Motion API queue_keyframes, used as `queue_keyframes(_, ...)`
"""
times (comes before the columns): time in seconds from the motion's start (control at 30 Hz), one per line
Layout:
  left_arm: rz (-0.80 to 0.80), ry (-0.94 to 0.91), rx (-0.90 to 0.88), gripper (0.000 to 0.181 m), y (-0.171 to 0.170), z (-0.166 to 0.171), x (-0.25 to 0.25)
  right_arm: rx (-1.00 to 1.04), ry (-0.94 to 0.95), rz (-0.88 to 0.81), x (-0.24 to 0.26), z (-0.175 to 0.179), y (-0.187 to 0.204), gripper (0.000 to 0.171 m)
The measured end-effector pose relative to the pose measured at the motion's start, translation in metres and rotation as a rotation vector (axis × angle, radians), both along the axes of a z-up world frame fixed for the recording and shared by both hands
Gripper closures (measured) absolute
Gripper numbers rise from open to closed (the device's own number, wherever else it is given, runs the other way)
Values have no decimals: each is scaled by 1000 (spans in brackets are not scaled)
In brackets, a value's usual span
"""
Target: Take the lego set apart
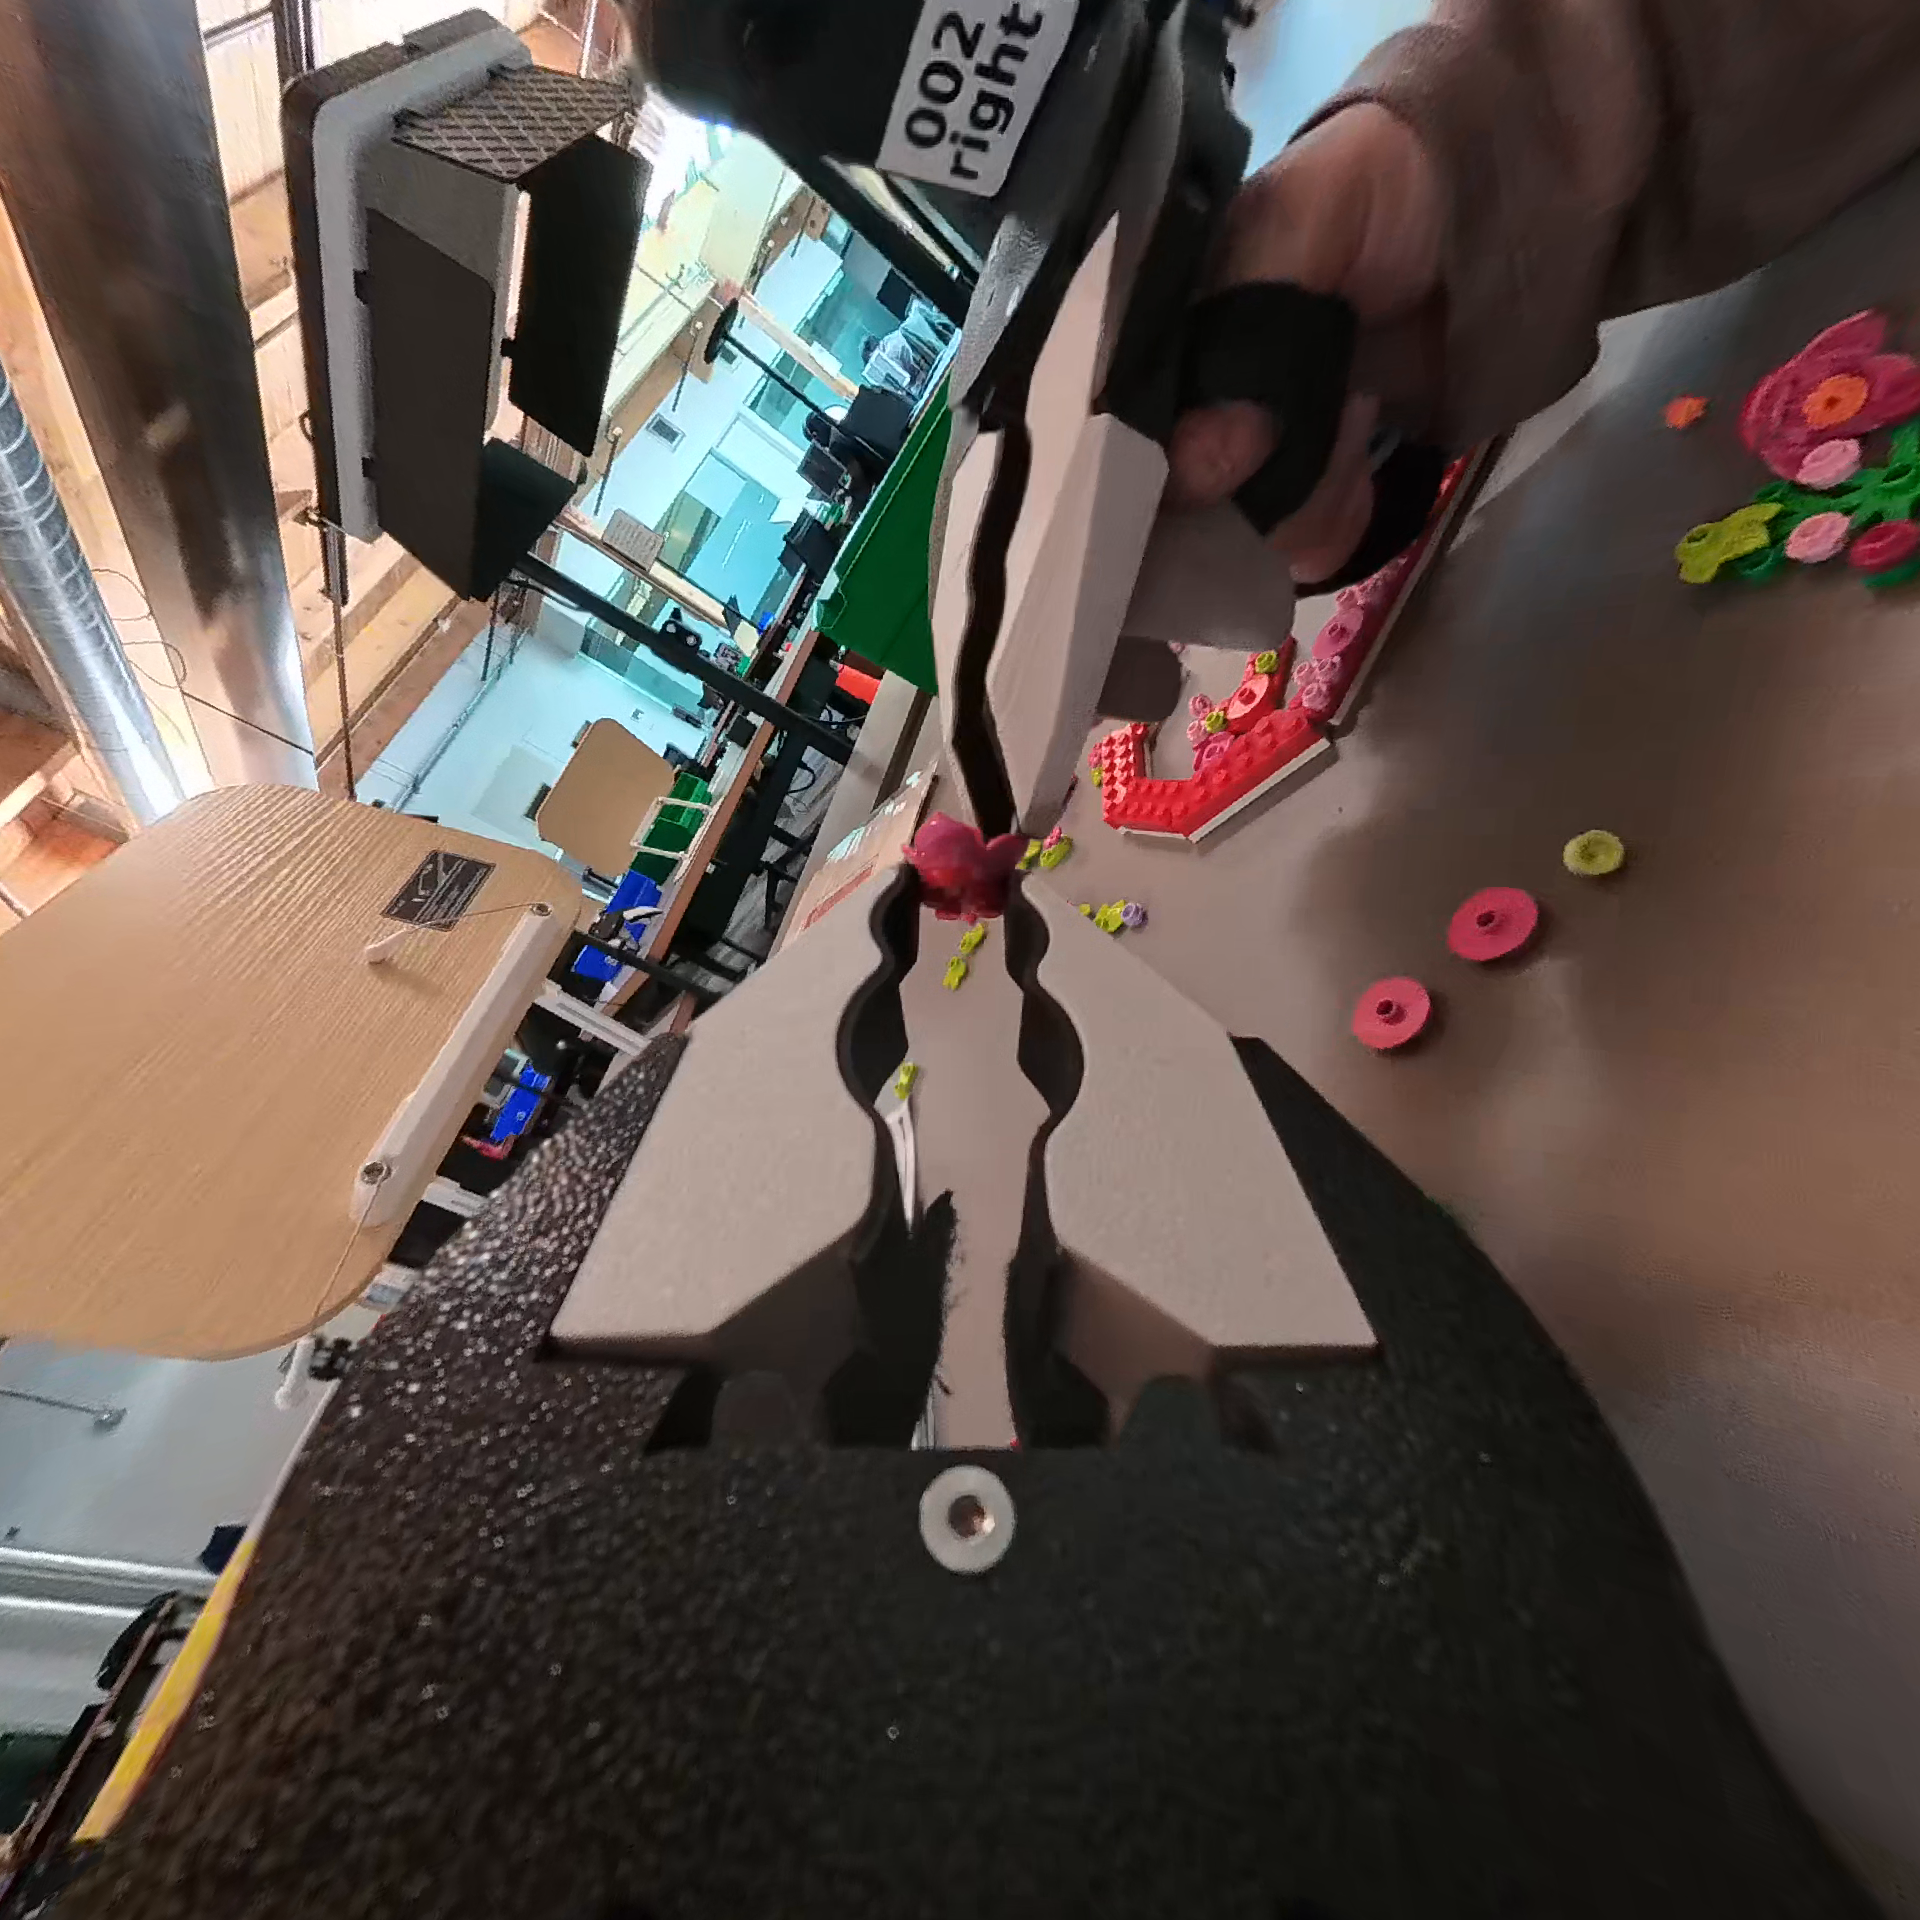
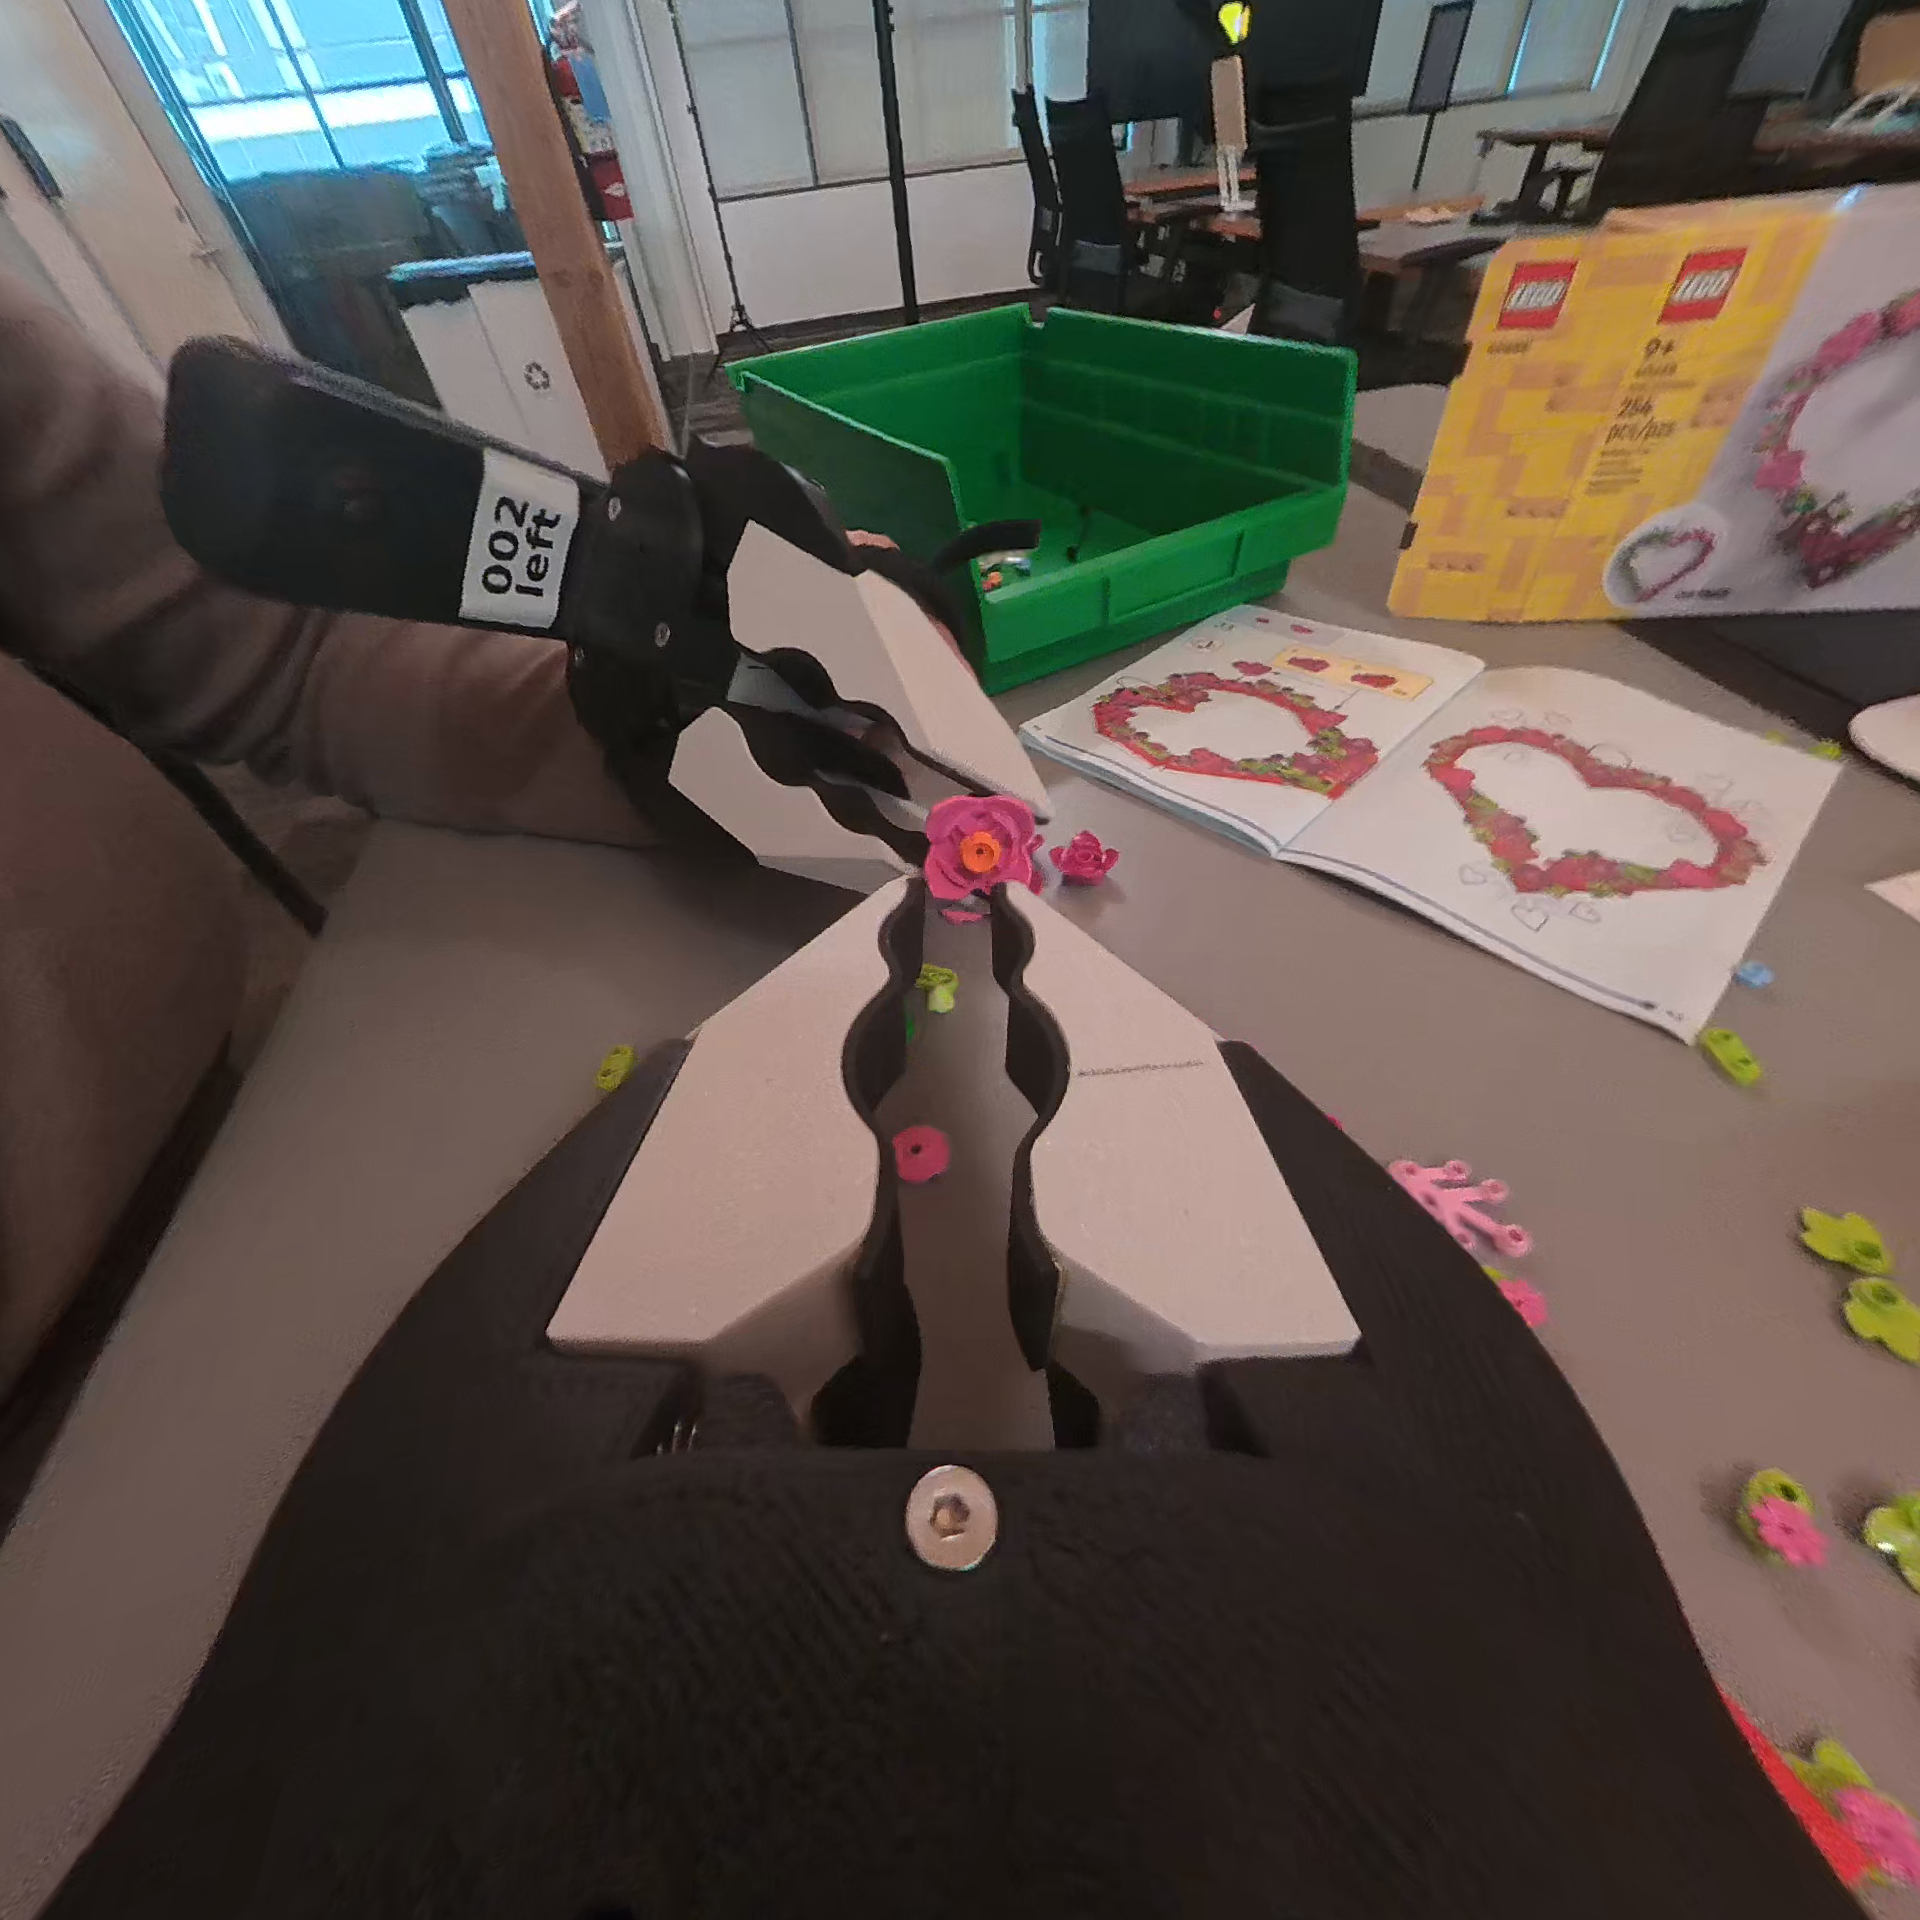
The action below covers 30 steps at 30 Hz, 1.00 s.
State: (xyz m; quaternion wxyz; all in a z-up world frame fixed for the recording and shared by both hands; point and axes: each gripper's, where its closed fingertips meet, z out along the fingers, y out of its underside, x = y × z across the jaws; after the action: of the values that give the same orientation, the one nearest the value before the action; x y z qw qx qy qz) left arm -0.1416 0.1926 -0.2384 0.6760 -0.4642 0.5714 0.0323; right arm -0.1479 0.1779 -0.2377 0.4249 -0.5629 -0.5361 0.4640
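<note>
A magenta lego flower [image 2: 977, 852] with an orange centre is held above the grey table [image 2: 1299, 997]. My left gripper [image 1: 963, 883] is shut on the flower [image 1: 961, 871]. My right gripper [image 2: 958, 896] is shut on the flower's lower part from the other side. In the left wrist view the right gripper [image 1: 1013, 826] comes down from above and its tips meet the flower. In the right wrist view the left gripper [image 2: 971, 836] comes in from the left. A red section of the lego set [image 1: 1216, 774] with a white edge lies on the table behind.
A green bin [image 2: 1039, 468], an open instruction booklet [image 2: 1455, 790] and the yellow lego box [image 2: 1662, 416] lie beyond. A small magenta rose [image 2: 1084, 857] sits by the flower. Loose pink discs [image 1: 1493, 925], lime pieces [image 2: 1844, 1242] and a flower cluster [image 1: 1839, 436] are scattered around. My two grippers' fingertips are within a few centimetres of each other.
</note>
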Motion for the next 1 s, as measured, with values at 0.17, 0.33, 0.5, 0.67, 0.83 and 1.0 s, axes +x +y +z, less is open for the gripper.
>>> queue_keyframes(0.17, -26, -6, -18, 168, -2, -2, 2, 133, 47, -16, 2, 9, 0, 163)
queue_keyframes(0.33, -61, -15, -49, 168, -6, -3, 4, 212, 32, -3, 2, 7, -3, 165)
queue_keyframes(0.5, -79, -20, -53, 168, -8, -3, 5, 236, 7, -14, 2, 4, -1, 161)
queue_keyframes(0.67, -78, -15, -51, 168, -8, -3, 5, 204, 18, -1, 2, 4, -3, 166)
queue_keyframes(0.83, -86, 25, -25, 168, -12, -4, 7, 165, 1, 23, 2, 2, -8, 166)
queue_keyframes(1.0, -86, 62, -39, 168, -11, -10, 6, 200, -89, 17, 4, -5, -7, 168)
